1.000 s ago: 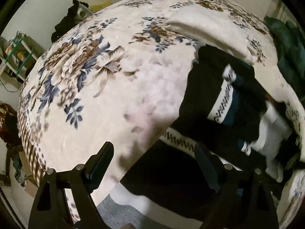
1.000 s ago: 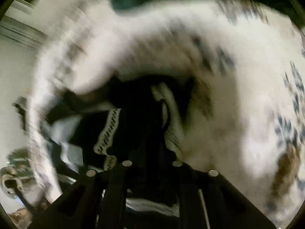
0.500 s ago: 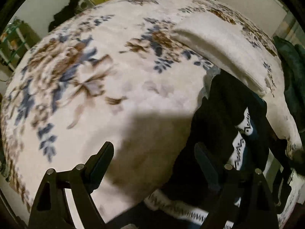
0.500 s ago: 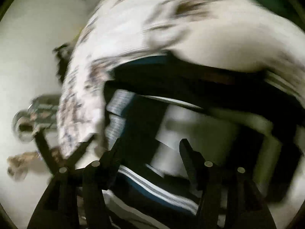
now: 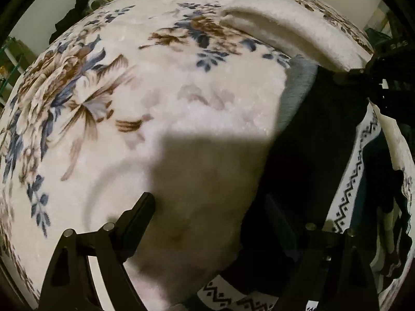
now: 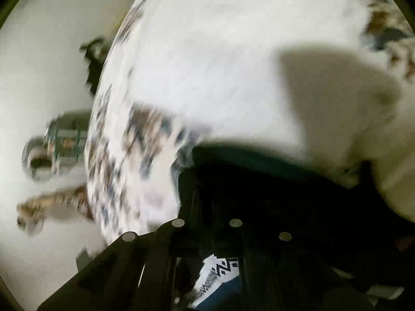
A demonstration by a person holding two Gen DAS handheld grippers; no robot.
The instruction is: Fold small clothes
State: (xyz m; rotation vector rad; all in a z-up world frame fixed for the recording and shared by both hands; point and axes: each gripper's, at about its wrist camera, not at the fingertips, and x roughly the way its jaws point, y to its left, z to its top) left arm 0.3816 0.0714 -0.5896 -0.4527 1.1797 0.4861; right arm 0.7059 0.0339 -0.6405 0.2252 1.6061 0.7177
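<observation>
A black garment with a white zigzag-patterned band lies on the right side of a floral blanket. My left gripper is open and empty, low over the blanket, its right finger at the garment's edge. In the left wrist view my right gripper holds the garment's far top edge. In the blurred right wrist view the right gripper is shut on the black garment, whose patterned band hangs below the fingers.
A folded cream cloth lies on the blanket beyond the garment. Dark green clothing sits at the far right. A shelf and dark items stand off the bed's left side.
The right gripper closed on the black garment and swung it over the blanket. The left gripper moved closer to the garment's left edge and stayed open.
</observation>
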